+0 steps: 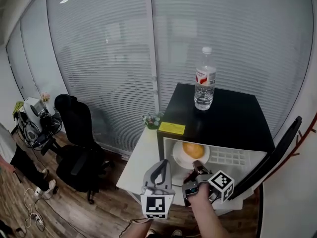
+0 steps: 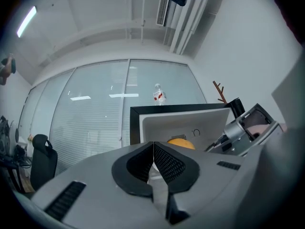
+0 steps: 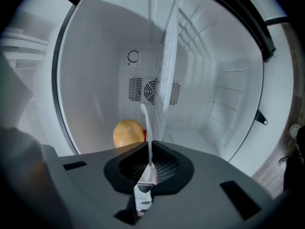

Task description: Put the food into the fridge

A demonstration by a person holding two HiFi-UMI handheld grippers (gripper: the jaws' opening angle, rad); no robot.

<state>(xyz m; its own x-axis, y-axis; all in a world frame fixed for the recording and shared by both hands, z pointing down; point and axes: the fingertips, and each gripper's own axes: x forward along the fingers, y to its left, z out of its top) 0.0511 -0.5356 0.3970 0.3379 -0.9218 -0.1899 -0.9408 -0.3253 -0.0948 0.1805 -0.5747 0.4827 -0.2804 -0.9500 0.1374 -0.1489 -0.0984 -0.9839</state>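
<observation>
Head view: a black cube-shaped mini fridge (image 1: pixel 233 118) stands open on a white worktop (image 1: pixel 141 162), its door (image 1: pixel 275 155) swung out to the right of both grippers. The right gripper (image 1: pixel 197 166) reaches into the opening, its jaws on the near rim of a round white plate (image 1: pixel 184 160). A round orange fruit (image 1: pixel 193 149) sits on the plate just beyond those jaws. The left gripper (image 1: pixel 162 168) hangs just left of the right one, outside the fridge. A clear plastic water bottle (image 1: pixel 204 81) stands upright on the fridge top, well beyond both.

Left gripper view: the left gripper (image 2: pixel 153 149) has its jaws pressed together with nothing between them. Ahead of them is the open fridge (image 2: pixel 181 109) with the fruit (image 2: pixel 181 142) inside, and the right gripper (image 2: pixel 245 132) is to their right.

Right gripper view: the right gripper (image 3: pixel 150 154) has its jaws clamped on the plate (image 3: pixel 146 123), which shows edge-on as a thin white line running away from them. The fruit (image 3: pixel 127 132) lies just left of that line, inside the white fridge interior, with a vent grille (image 3: pixel 151 89) on the back wall beyond.
</observation>
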